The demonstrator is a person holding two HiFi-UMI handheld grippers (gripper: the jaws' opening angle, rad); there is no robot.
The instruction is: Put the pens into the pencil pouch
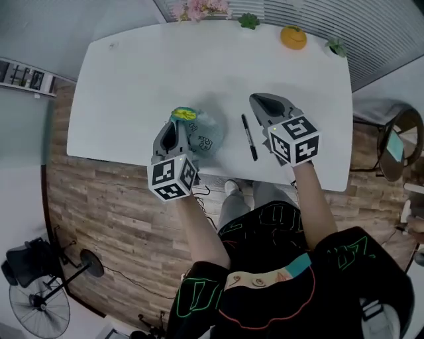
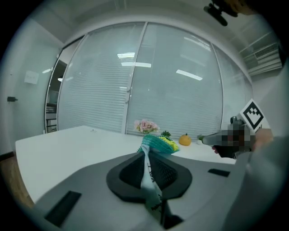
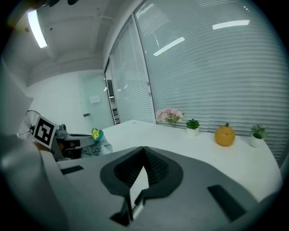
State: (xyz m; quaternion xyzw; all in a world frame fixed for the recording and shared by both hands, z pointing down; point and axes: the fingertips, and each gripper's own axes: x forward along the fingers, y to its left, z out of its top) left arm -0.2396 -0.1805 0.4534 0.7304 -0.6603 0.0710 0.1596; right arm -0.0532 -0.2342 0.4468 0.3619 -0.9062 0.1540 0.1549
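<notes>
White table (image 1: 132, 79), one black pen (image 1: 249, 137), one pouch (image 1: 207, 134)

We see a white worktop (image 1: 132, 59). A black pen (image 1: 249, 137) lies near its front; flowers (image 1: 205, 8), a plant (image 1: 249, 20) and an orange ornament (image 1: 293, 37) line the back.

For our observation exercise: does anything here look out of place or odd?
Nothing damaged or spilled. The pencil pouch is pinched, crumpled, in the left gripper; one black pen lies outside it on the table.
</notes>
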